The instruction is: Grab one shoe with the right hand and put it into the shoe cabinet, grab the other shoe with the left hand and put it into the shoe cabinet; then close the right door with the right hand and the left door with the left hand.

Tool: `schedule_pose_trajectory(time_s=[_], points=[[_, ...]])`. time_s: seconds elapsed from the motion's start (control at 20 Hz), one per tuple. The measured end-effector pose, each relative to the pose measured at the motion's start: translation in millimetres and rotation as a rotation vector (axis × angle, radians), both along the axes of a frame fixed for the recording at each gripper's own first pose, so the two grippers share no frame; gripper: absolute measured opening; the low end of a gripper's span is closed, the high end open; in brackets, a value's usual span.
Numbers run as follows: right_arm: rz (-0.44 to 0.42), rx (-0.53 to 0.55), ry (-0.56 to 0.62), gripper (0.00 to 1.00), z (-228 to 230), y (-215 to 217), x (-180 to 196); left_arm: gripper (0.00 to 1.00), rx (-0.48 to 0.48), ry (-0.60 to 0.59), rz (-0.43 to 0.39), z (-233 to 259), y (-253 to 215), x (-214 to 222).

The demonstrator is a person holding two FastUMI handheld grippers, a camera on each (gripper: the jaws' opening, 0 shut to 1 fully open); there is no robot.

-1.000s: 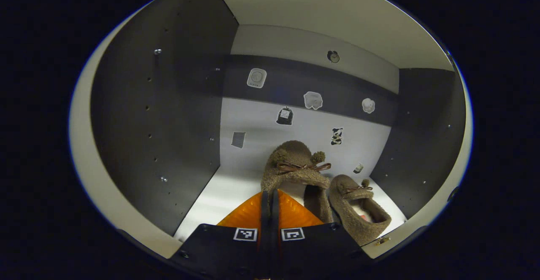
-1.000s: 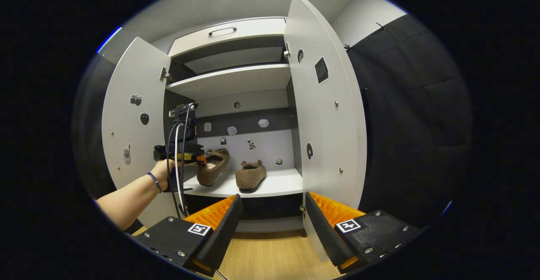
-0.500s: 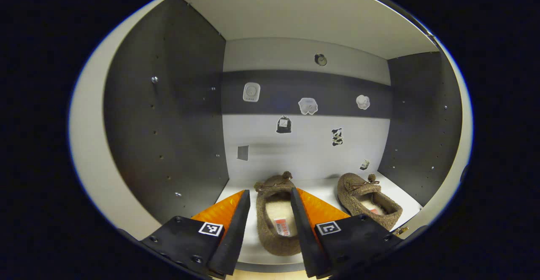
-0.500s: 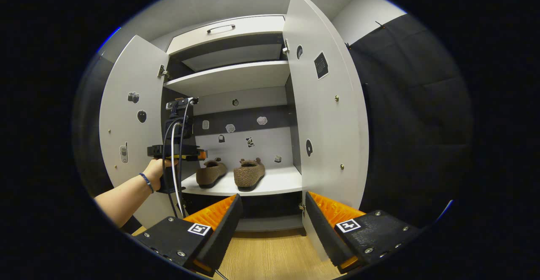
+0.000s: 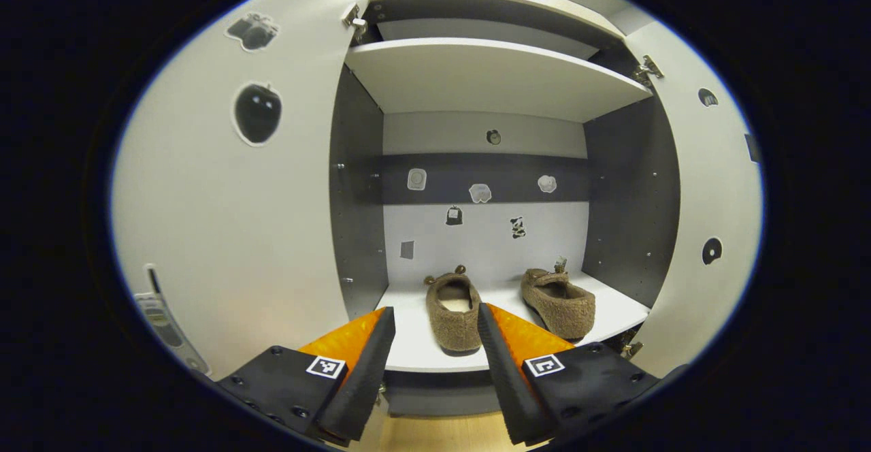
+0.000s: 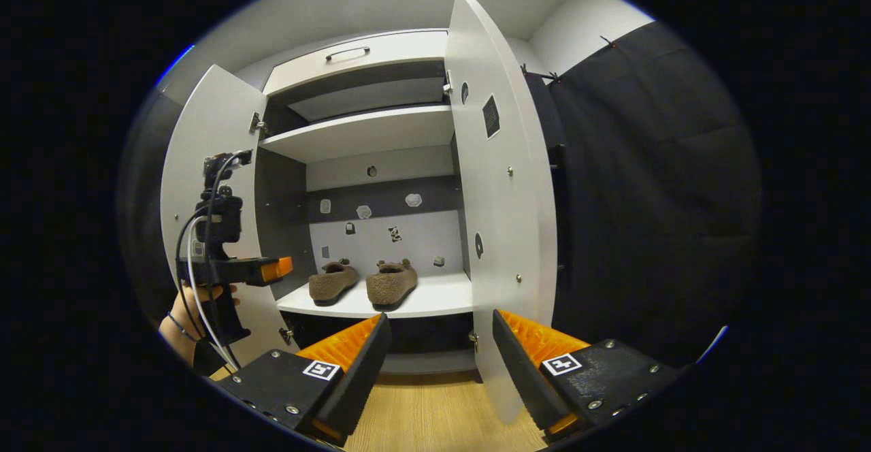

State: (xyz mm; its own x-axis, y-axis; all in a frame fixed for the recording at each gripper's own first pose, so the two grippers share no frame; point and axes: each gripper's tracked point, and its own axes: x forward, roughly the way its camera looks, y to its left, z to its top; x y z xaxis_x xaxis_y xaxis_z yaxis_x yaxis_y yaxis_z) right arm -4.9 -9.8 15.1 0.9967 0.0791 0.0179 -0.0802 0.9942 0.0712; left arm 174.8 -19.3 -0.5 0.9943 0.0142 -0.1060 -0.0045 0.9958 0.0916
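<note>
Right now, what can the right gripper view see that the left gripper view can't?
The right gripper view alone takes in the left gripper with the hand holding it, the top drawer and the wood floor. The left gripper view alone catches the apple sticker. Both share two brown shoes on the shelf between open doors.

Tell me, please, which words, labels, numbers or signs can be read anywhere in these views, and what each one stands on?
No legible text.
Square coded markers on the left gripper: black-and-white patterns, no letters.
Marker on the right gripper: likewise.
Stickers on the cabinet's back wall: too small to read.
Phone sticker on the left door: keys blurred.
</note>
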Motion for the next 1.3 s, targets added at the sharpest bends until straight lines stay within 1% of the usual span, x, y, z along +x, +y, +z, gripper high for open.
schedule_pose_trajectory(time_s=[0.3,0.35,0.4,0.45,0.5,0.55,0.6,0.65,0.8,0.9,0.95,1.05,1.3], points=[[-0.049,-0.031,0.006,0.92,-15,-35,-8,0.80,-0.046,-0.027,-0.067,4,-15,-79],[-0.061,-0.027,0.011,0.92,-19,-43,-8,0.82,-0.044,-0.027,-0.071,1,-16,-91],[-0.077,-0.023,0.018,0.92,-24,-52,-8,0.89,-0.037,-0.027,-0.077,-1,-15,-101],[-0.096,-0.021,0.025,0.93,-29,-63,-8,0.99,-0.034,-0.027,-0.076,-5,-14,-110],[-0.118,-0.022,0.029,0.93,-33,-74,-8,0.96,-0.040,-0.017,-0.079,-9,-14,-119],[-0.141,-0.026,0.031,0.92,-38,-87,-7,0.98,-0.045,-0.013,-0.074,-14,-10,-127],[-0.163,-0.029,0.036,0.92,-42,-99,-6,0.95,-0.050,-0.013,-0.074,-19,-6,-133],[-0.182,-0.030,0.038,0.92,-46,-110,-4,0.99,-0.052,-0.025,-0.069,-21,-2,-139],[-0.221,-0.032,0.053,0.92,-61,-138,5,0.97,-0.058,-0.015,-0.044,-33,16,-156],[-0.235,-0.034,0.069,0.92,-70,-148,13,0.96,-0.064,-0.007,-0.031,-36,22,-167],[-0.233,-0.041,0.077,0.92,-76,-149,18,0.95,-0.065,-0.013,-0.022,-34,22,-181],[-0.207,-0.044,0.073,0.93,-81,-147,25,0.95,-0.068,-0.033,-0.009,-30,26,-193],[-0.146,-0.051,0.044,0.92,-76,-141,30,0.96,-0.067,-0.044,0.021,-28,45,-208]])
